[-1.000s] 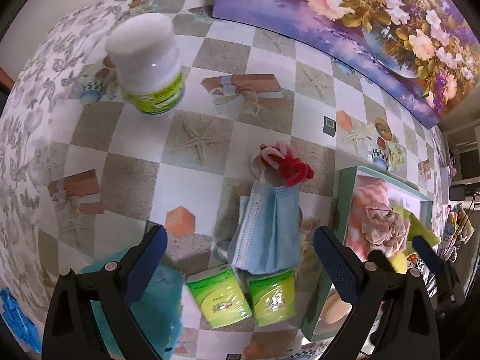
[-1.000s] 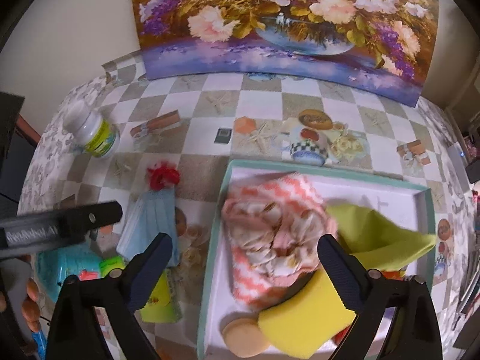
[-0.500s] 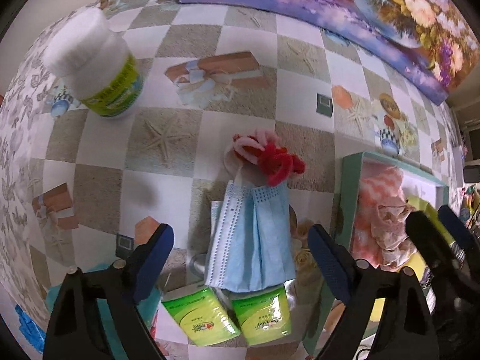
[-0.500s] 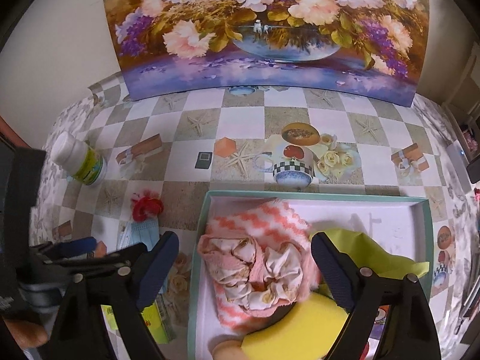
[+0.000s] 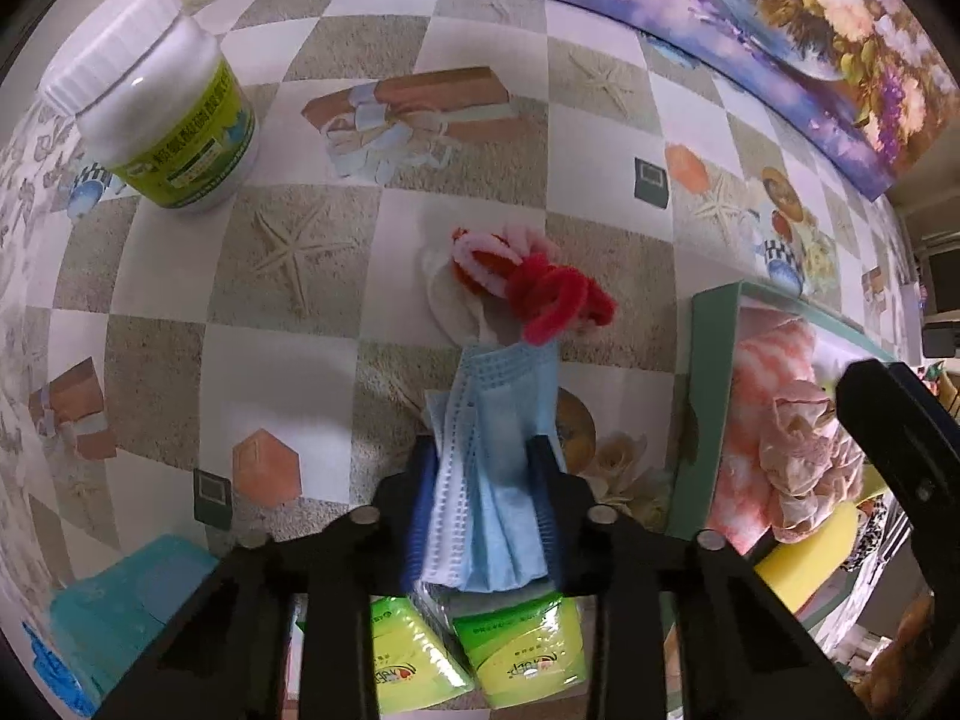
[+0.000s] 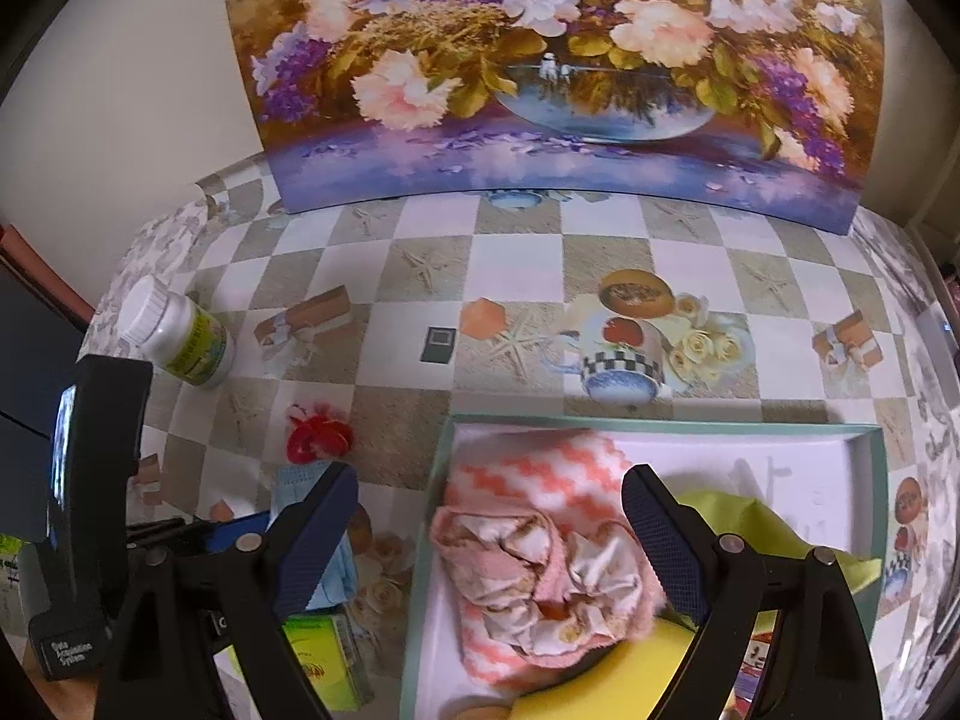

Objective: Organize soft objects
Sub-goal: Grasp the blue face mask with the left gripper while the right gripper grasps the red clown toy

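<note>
The left gripper (image 5: 485,507) has come down over the blue face mask (image 5: 501,420). Its jaws, wide apart a second ago, have just been closing and now press the mask's lower half from both sides, bunching the pleats into folds. The right gripper (image 6: 489,534) has shifted across the tray (image 6: 864,438) toward the peach scrunchie (image 6: 540,576).

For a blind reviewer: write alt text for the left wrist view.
The left gripper, whose jaws have just been closing, pinches a folded blue face mask on a checkered tablecloth. A red scrunchie lies beyond it, a white bottle far left, a green-rimmed tray right.
</note>
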